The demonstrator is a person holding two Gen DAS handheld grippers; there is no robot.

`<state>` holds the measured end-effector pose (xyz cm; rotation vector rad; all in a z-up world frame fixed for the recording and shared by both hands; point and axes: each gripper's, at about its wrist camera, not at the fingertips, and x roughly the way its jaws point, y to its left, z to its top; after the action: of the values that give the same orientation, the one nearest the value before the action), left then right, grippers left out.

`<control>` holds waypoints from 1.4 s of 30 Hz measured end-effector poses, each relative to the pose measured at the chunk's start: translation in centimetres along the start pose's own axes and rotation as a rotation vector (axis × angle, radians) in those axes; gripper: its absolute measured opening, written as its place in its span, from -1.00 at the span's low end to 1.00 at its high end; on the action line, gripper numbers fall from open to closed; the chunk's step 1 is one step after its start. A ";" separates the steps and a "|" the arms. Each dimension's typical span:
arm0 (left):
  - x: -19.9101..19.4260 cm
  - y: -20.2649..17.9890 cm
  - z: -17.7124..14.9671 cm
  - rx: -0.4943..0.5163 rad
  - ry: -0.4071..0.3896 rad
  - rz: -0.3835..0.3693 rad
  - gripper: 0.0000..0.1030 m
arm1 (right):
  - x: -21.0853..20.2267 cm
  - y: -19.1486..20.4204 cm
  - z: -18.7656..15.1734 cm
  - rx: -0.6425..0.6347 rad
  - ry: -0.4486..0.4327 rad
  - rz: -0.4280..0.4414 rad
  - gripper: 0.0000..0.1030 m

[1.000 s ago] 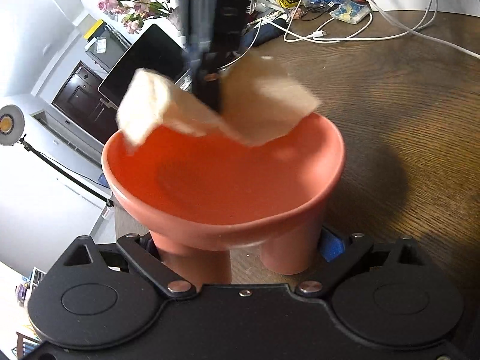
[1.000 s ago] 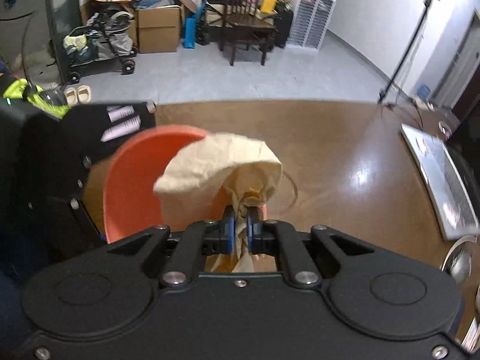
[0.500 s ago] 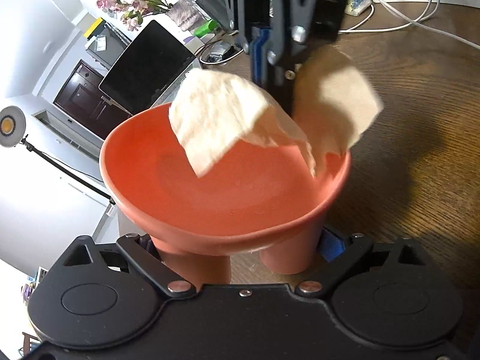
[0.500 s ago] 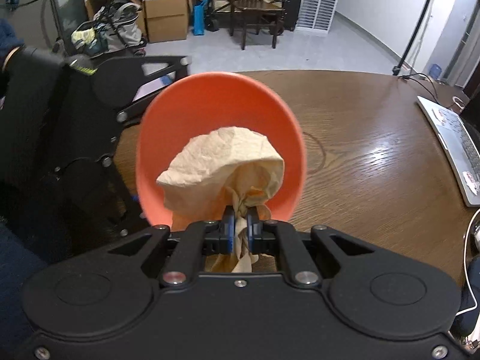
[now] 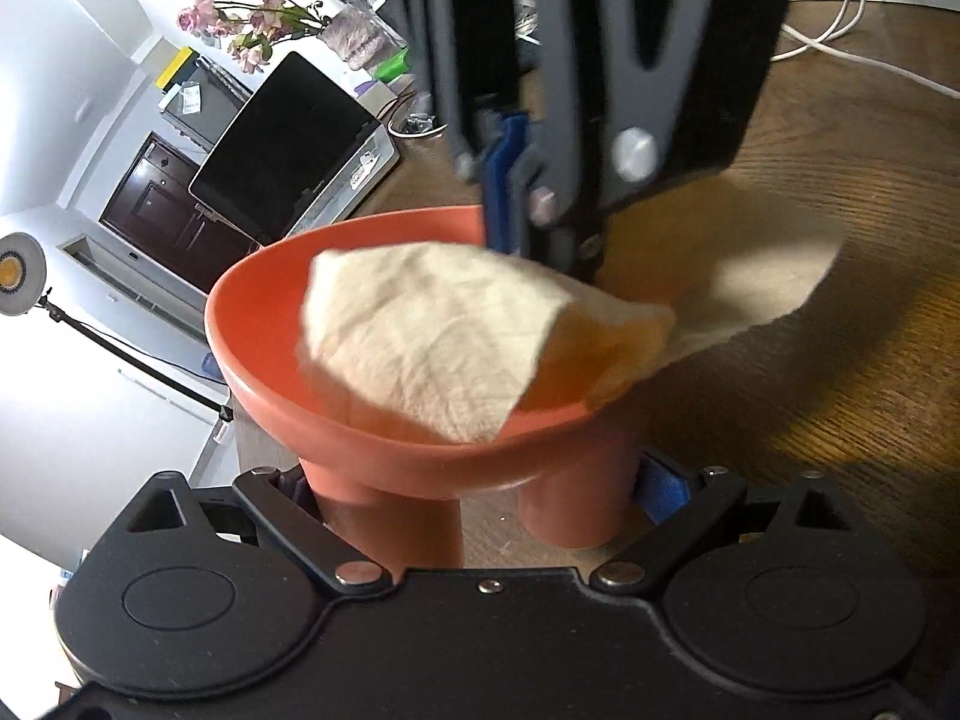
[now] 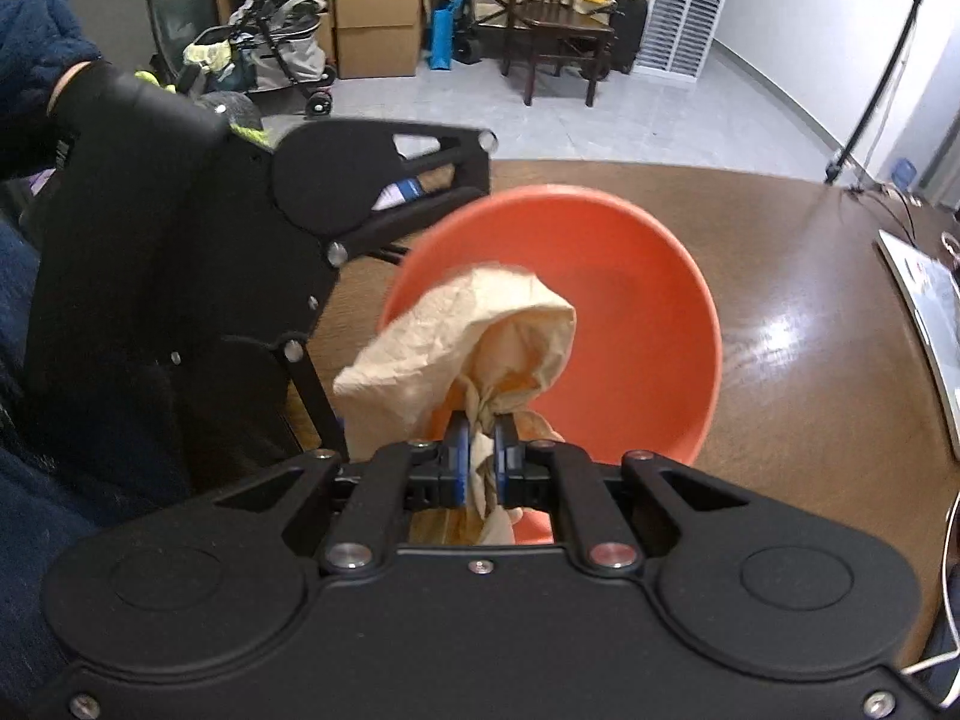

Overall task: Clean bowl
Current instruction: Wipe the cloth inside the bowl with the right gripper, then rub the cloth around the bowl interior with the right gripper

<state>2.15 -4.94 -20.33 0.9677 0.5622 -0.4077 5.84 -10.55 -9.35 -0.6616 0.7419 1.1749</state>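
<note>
Orange bowl point(image 5: 264, 324) tilted; right hand-held gripper point(image 6: 480, 459) presses cloth point(image 6: 456, 336) inside.

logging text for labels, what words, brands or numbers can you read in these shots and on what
None can be read.
White label on the left gripper: print blurred.
Sticker on the laptop: too small.
Paper tags on the cabinet: too small.
Bowl and cloth: no text.

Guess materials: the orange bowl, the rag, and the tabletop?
Bowl: likely ceramic or moulded plastic, matte orange, uniform colour, thick rounded rim and stubby legs; can't tell which.
Rag: thin woven cloth or heavy paper towel, cream, creased, with a faint grid texture; pinched in the right hand-held gripper.
Tabletop: dark wood or wood veneer, glossy, with visible grain and bright glare.
</note>
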 end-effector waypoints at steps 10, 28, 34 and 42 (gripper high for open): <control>0.2 -0.1 -0.4 0.010 -0.020 -0.007 0.84 | -0.8 0.6 2.7 -0.027 -0.053 -0.018 -0.82; -0.1 0.1 -2.7 0.007 -0.047 -0.040 0.82 | 0.1 -0.9 5.7 -0.014 -0.033 -0.122 -0.81; -0.1 0.7 -2.7 -0.022 -0.062 -0.044 0.81 | -0.3 -2.9 5.0 0.028 -0.009 -0.175 -0.81; -0.2 2.1 -1.8 -0.022 -0.073 -0.058 0.81 | -0.6 -2.8 2.4 0.078 0.040 -0.196 -0.81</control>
<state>2.73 -2.31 -19.59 0.9135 0.5285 -0.4859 8.82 -9.69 -7.22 -0.6778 0.7355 0.9519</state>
